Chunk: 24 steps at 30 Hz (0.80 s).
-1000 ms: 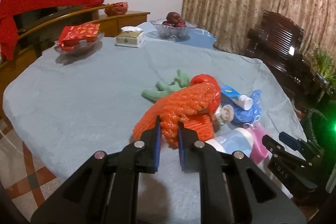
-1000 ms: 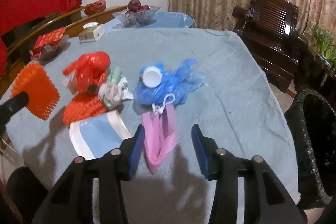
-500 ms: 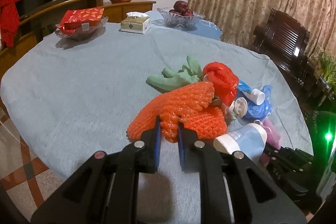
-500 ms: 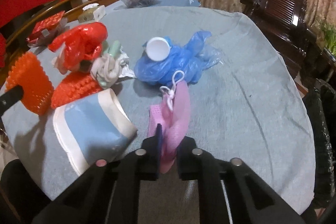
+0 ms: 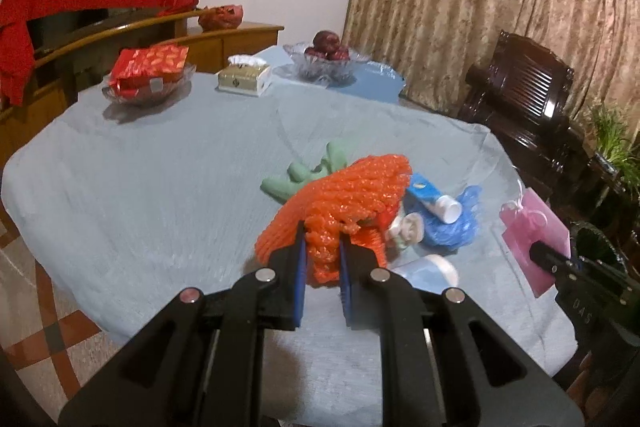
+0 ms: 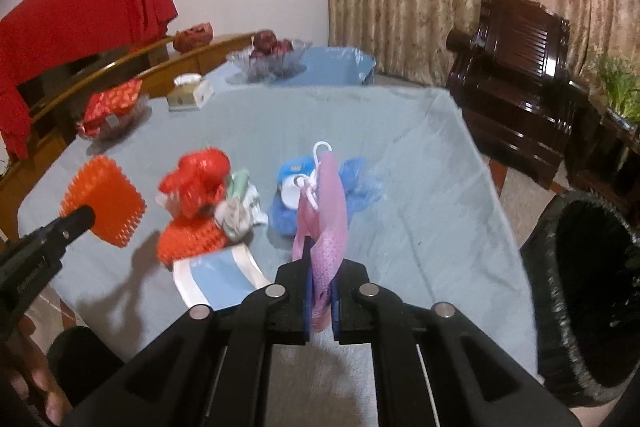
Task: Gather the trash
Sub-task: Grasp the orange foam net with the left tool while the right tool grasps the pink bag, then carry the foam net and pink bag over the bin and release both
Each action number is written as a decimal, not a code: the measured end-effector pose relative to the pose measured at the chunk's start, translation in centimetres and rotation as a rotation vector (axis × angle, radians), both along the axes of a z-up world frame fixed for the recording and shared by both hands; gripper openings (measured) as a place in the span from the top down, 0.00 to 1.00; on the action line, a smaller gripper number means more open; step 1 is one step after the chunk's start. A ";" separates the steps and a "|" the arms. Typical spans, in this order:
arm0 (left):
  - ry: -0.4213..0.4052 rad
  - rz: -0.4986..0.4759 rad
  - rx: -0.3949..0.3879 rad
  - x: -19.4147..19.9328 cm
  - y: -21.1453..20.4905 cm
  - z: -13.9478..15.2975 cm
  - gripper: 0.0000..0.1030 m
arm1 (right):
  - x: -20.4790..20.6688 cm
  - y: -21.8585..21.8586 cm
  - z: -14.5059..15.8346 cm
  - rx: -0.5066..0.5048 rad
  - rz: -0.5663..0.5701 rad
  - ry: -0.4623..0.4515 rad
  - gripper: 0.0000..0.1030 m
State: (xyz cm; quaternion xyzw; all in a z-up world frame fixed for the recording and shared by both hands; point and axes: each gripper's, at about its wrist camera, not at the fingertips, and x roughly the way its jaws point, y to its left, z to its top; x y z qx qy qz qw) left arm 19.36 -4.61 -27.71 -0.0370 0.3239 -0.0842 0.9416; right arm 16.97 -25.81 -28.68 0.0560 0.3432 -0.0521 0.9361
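Pink bag (image 6: pixel 326 211) now lifted — R claw (image 6: pixel 321 301) clamped.

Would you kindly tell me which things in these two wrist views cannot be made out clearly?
- Trash bin: right wrist view, cut off by the frame edge; its inside is black, contents unseen.
- Pile beneath the orange foam net: left wrist view, the net held in the left tongs covers part of it.
- Lower end of the pink pouch: right wrist view, hidden between the right tongs.
- Print on the tissue box: too small.
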 end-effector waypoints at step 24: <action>-0.097 -0.211 0.018 -4.8 -14.3 6.3 0.87 | -8.3 -12.6 6.7 -0.024 -0.283 -0.144 0.93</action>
